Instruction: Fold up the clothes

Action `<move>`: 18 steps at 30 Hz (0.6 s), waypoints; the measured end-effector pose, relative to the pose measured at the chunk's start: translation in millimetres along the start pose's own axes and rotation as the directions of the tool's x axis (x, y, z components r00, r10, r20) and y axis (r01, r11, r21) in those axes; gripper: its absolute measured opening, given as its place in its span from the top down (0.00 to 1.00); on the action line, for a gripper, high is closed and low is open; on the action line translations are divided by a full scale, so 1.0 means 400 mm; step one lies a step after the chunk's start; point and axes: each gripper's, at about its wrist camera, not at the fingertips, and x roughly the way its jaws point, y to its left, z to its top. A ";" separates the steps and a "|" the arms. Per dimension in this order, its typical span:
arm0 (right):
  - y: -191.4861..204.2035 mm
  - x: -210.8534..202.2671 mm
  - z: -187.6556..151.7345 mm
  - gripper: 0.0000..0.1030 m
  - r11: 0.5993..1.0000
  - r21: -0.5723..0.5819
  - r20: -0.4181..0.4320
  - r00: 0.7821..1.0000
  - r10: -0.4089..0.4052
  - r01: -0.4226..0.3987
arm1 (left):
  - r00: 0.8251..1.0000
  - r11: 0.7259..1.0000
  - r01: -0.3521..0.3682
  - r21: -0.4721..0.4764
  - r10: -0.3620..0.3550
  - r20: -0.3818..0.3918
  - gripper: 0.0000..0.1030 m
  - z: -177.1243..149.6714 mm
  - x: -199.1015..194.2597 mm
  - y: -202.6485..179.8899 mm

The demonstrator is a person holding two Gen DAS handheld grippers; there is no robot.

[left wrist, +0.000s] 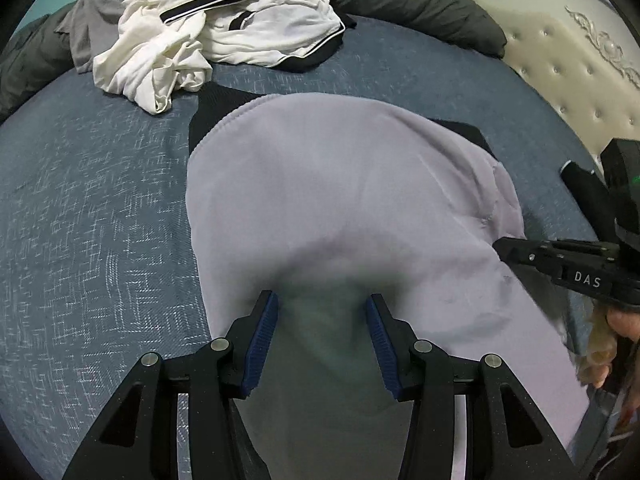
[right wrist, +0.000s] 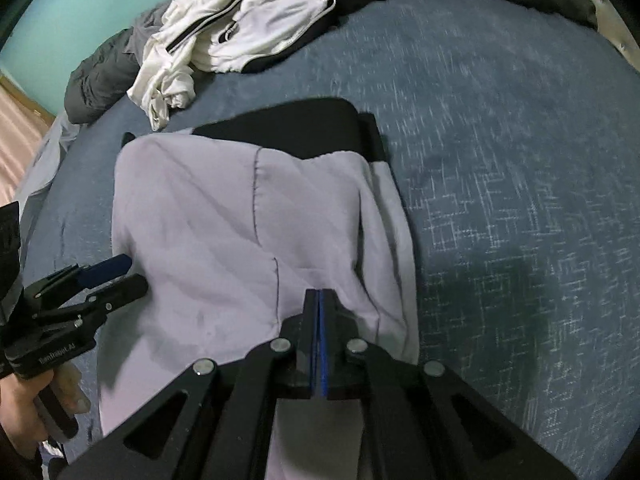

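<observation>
Bed: blue woven cover, carrying all the clothes.
Garment: pale lilac, flat near the bed's middle; long axis from the near edge away toward the clothes pile; black band at the far end.
Clothes pile: white with black trim, crumpled beyond the garment, apart from it.
Left gripper: jaws partly apart over the garment's near end, nothing pinched, blue pads clear of each other.
Right gripper: closed tight, pads together, over the garment's near right part; cloth between them not discernible.
</observation>
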 end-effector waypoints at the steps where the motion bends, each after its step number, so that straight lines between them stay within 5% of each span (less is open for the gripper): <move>1: 0.000 -0.005 0.001 1.00 1.000 0.004 0.001 1.000 0.002 -0.002 | 1.000 1.000 0.006 -0.002 -0.006 0.010 0.52 0.002 -0.012 0.003; 5: 0.013 -0.077 0.011 1.00 0.999 0.010 0.090 0.995 0.041 -0.042 | 0.996 1.000 -0.011 0.004 0.011 0.091 0.51 0.025 -0.077 0.011; 8: 0.036 -0.114 0.033 0.98 0.998 -0.023 0.142 0.988 0.059 -0.056 | 0.996 1.000 -0.027 -0.003 0.027 0.081 0.51 0.053 -0.073 0.025; 18: 0.010 -0.005 0.077 1.00 1.000 -0.014 0.024 1.000 -0.011 0.011 | 0.999 0.997 0.002 -0.082 0.001 0.036 0.51 0.036 -0.008 0.082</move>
